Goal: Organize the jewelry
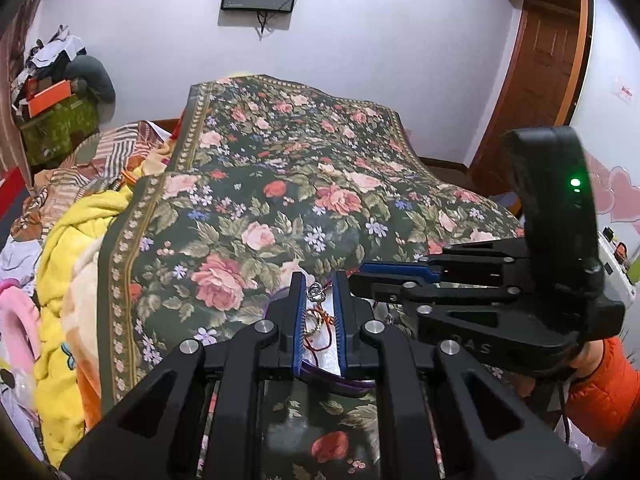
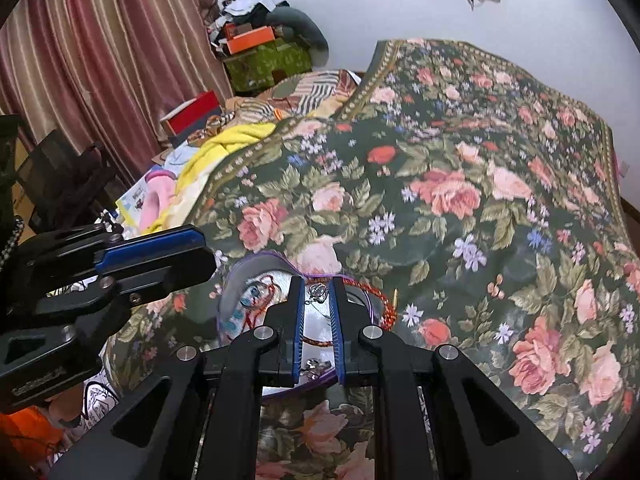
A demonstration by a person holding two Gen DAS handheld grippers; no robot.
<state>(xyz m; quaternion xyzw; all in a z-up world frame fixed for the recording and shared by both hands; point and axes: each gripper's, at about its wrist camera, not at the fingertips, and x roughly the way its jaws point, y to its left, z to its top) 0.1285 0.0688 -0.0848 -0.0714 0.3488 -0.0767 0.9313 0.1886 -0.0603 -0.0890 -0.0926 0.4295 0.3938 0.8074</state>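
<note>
While hanging over the jewelry tray [image 2: 232, 292] on the floral bed cover [image 2: 460, 200], kept both grippers' fingers [image 1: 298, 320] narrow with nothing held, probably for picking the silver pendant [image 2: 318, 292].

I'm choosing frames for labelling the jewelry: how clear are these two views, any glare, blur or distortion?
Left wrist view: sharp, strong fisheye bending at the door, dark corner vignetting. Right wrist view: equally sharp, glare whitens the shiny tray beneath the jewelry, curtain curved by the lens.
</note>
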